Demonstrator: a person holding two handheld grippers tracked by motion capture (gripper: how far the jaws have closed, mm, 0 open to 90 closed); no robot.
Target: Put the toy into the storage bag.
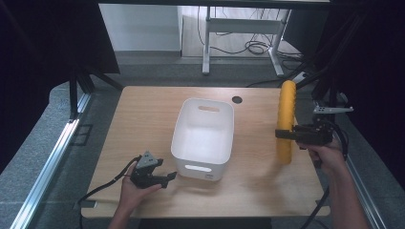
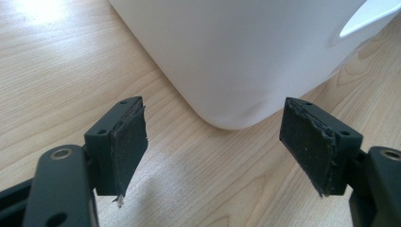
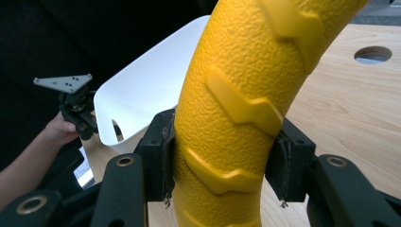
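the right hand-held gripper (image 1: 285,134) clamps the yellow textured roller (image 1: 286,119) mid-length, lifted clear for the white bin (image 1: 203,164) beside it; left hand-held gripper (image 1: 168,177) waits wide open, empty, near the bin's corner.

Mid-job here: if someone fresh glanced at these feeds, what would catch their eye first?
First the yellow textured roller, bright against the wood at the table's right side, clamped in the right gripper, whose pads press its ridged sides in the right gripper view. Next the white plastic bin at the table's middle, nothing visible inside. The left gripper sits open near the bin's near left corner, nothing between its jaws.
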